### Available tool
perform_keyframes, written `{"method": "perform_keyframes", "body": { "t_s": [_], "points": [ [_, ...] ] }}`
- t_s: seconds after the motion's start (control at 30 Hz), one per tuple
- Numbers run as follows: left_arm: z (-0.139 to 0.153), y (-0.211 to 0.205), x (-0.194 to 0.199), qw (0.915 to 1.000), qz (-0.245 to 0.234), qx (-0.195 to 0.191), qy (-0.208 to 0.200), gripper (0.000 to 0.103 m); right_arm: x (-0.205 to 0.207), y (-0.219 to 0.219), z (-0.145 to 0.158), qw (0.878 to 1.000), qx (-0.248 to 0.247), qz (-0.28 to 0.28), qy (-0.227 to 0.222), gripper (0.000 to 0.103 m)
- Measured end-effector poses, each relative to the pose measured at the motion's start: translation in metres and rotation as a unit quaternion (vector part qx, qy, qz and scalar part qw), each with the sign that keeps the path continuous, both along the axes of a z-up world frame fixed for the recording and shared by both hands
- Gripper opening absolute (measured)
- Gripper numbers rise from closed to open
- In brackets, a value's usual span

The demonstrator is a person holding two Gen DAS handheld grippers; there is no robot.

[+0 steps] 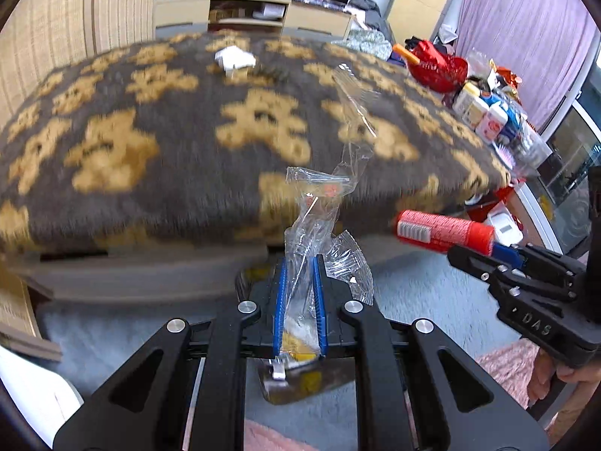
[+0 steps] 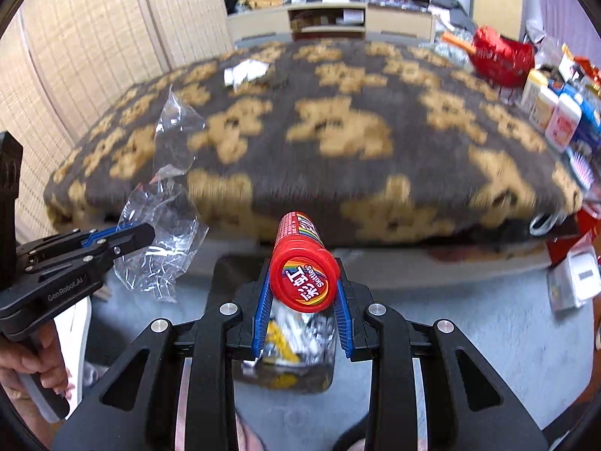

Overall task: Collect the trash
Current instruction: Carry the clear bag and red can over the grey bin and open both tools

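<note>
My left gripper (image 1: pixel 300 263) is shut on a clear crinkled plastic wrapper (image 1: pixel 319 203) that stands up between its blue pads, in front of the bed. It also shows in the right wrist view (image 2: pixel 165 203), held by the left gripper (image 2: pixel 144 235). My right gripper (image 2: pixel 302 285) is shut on a red Skittles tube (image 2: pixel 302 259), lid toward the camera; the tube also shows in the left wrist view (image 1: pixel 443 231). A crumpled white paper (image 1: pixel 233 58) lies on the far part of the bed (image 2: pixel 246 69). A bin with trash (image 2: pixel 293 353) sits below both grippers.
A bed with a brown bear-pattern blanket (image 1: pixel 188 131) fills the middle. A red bag (image 1: pixel 437 64) and several bottles and boxes (image 1: pixel 488 112) crowd its right side. A low TV cabinet (image 1: pixel 255 15) stands behind. Grey carpet (image 2: pixel 469 330) lies below.
</note>
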State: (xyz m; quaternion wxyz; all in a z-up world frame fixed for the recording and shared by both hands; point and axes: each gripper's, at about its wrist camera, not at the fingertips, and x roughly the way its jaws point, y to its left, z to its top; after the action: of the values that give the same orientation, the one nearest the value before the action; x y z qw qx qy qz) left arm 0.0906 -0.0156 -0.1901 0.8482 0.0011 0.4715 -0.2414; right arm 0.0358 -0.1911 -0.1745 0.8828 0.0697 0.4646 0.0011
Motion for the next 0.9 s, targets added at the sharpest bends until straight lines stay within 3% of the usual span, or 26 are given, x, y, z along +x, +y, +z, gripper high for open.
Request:
{"method": "perform_keyframes", "body": {
  "t_s": [0.23,0.53,0.9],
  "points": [
    [-0.045,0.001,-0.021,0.9992,0.002,0.015,0.037,0.012,-0.005,0.003,-0.054,0.998,0.013,-0.012,0.053,0.031],
    [-0.097,-0.008,-0.021,0.9964,-0.004,0.036,0.077,0.012,0.006,-0.003,-0.099,0.995,0.036,-0.032,0.085,0.031],
    [-0.141,-0.018,-0.012,0.9917,-0.014,0.043,0.121,0.013,0.018,-0.004,-0.124,0.993,0.049,-0.038,0.1,0.031]
  ]
}}
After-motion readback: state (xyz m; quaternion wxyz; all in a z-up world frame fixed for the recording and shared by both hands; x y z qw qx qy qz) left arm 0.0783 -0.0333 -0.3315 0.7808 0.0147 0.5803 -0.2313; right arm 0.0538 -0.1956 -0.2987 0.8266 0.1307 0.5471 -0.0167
